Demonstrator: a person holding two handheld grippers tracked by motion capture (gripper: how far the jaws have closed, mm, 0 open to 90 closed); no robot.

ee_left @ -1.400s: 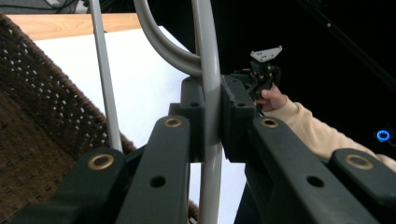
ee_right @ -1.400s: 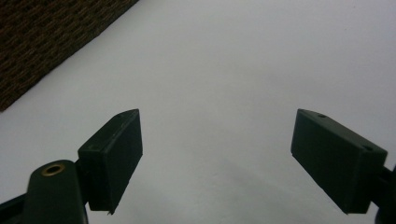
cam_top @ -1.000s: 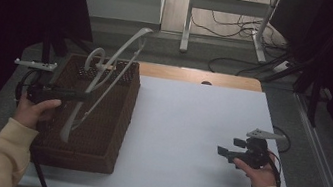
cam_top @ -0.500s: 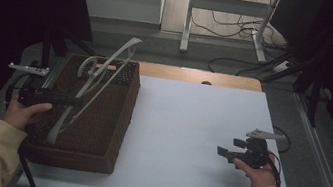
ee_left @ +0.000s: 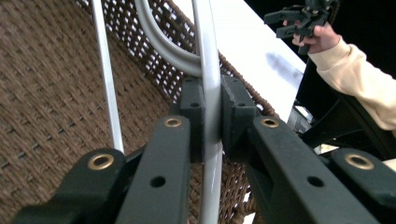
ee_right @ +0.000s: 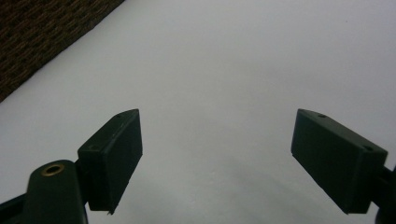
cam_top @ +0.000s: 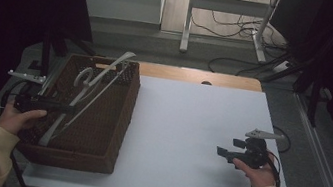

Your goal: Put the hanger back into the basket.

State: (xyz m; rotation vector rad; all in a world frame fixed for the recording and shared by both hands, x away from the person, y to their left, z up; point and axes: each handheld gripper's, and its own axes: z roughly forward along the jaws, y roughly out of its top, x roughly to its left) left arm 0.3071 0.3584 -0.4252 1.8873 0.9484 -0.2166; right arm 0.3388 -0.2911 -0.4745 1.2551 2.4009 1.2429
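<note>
A white plastic clothes hanger slants through a brown wicker basket on the table's left side. Its lower end is inside the basket and its upper end pokes above the far rim. My left gripper reaches in over the basket's left wall and is shut on one bar of the hanger. In the left gripper view the jaws pinch the pale bar of the hanger above the woven basket floor. My right gripper hovers open over the white table at the right, with nothing between its jaws.
The white table top stretches between the basket and the right hand. A wooden strip runs along its far edge. Beyond it are desk legs and cables on the floor. The basket's corner appears in the right gripper view.
My left hand has moved down and to the left with the hanger, which now sits lower in the basket. The right hand has stayed put.
</note>
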